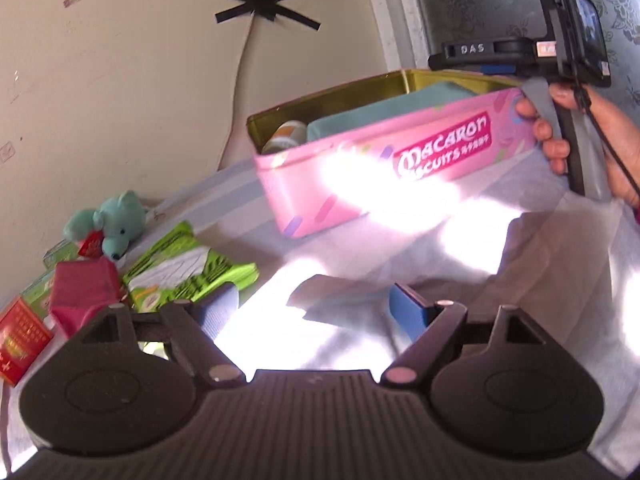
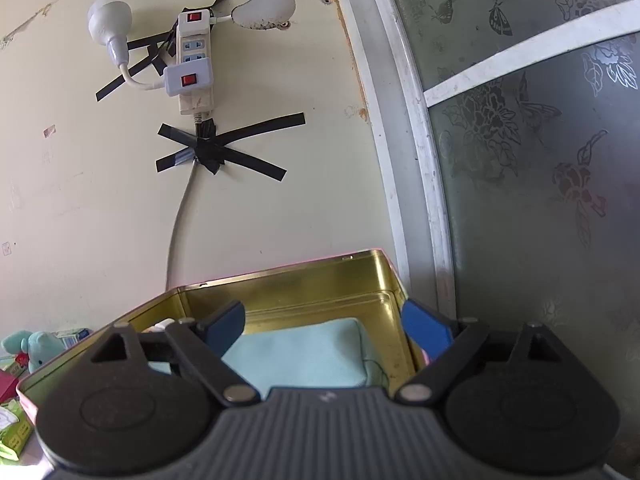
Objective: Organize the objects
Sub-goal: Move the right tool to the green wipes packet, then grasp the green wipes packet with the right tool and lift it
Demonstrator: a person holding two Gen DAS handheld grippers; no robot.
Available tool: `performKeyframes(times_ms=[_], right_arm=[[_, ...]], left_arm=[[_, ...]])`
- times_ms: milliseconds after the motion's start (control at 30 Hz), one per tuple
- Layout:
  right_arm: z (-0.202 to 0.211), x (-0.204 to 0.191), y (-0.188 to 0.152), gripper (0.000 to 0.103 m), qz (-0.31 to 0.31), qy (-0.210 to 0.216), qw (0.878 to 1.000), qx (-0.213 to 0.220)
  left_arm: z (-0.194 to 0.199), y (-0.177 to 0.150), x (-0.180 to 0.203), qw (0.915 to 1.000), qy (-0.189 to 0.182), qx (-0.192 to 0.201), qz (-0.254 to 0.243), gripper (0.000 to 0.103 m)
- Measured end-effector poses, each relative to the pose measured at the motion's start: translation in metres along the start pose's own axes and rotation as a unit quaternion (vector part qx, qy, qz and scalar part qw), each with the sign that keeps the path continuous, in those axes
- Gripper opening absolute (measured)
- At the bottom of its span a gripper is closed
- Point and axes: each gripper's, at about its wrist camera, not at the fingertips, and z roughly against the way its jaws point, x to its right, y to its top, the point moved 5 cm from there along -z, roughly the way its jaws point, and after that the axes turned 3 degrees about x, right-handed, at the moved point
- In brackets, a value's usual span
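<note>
My left tongs (image 1: 316,304) hang apart and empty over the sunlit surface (image 1: 540,280). Ahead, the pink tin (image 1: 360,176) holds a teal pouch (image 2: 304,356). My right tongs (image 2: 324,328) gape above it; dropping carelessly could catch the tin's rim and tip it.

Both claws (image 1: 316,310) (image 2: 330,330) agape, empty.
</note>
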Motion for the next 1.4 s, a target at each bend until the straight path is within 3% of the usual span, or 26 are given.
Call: performKeyframes(times_ms=[100,133,200,233,367,433,533,633,867,1033,1100,1300,1400], right_arm=[[-0.003,-0.007,-0.001,0.091,0.023,-0.013,1.000,-0.009],[-0.002,-0.010,-0.001,0.091,0.035,-0.027,0.999,-0.007],[0.008,-0.018,0.000,0.090,0.057,-0.070,0.996,0.007],[0.017,-0.025,0.002,0.090,0.056,-0.069,0.996,0.020],[0.069,-0.065,0.004,0.091,0.043,0.004,0.998,0.052],[0.089,-0.091,-0.002,0.093,0.034,0.058,0.997,0.044],[0.109,-0.137,-0.021,0.095,0.025,0.158,0.987,-0.014],[0.111,-0.187,-0.047,0.097,0.035,0.244,0.964,-0.099],[0.069,-0.269,-0.077,0.102,0.131,0.244,0.944,-0.178],[0.026,-0.300,-0.101,0.103,0.168,0.222,0.934,-0.226],[0.011,-0.305,-0.117,0.103,0.177,0.204,0.925,-0.267],[0.020,-0.302,-0.117,0.080,0.191,0.210,0.926,-0.249],[0.036,-0.289,-0.115,0.079,0.193,0.221,0.924,-0.246]], left_arm=[[0.007,-0.014,-0.022,0.9994,0.019,-0.024,0.016,0.087],[0.011,-0.019,-0.029,0.9992,0.027,-0.024,0.019,0.092],[0.018,-0.029,-0.042,0.9986,0.039,-0.027,0.023,0.093],[0.021,-0.033,-0.051,0.9982,0.047,-0.028,0.026,0.094],[0.031,-0.053,-0.090,0.9941,0.065,-0.042,0.076,0.097],[0.033,-0.059,-0.109,0.9892,0.085,-0.051,0.108,0.097],[0.037,-0.069,-0.142,0.9780,0.150,-0.051,0.136,0.096],[0.039,-0.076,-0.168,0.9691,0.185,-0.051,0.155,0.096],[0.039,-0.092,-0.200,0.9483,0.128,-0.054,0.286,0.096],[0.039,-0.092,-0.199,0.9478,0.120,-0.046,0.292,0.096],[0.040,-0.092,-0.198,0.9476,0.118,-0.044,0.294,0.096],[0.042,-0.093,-0.201,0.9464,0.112,-0.040,0.300,0.096],[0.041,-0.093,-0.201,0.9480,0.109,-0.041,0.296,0.096]])
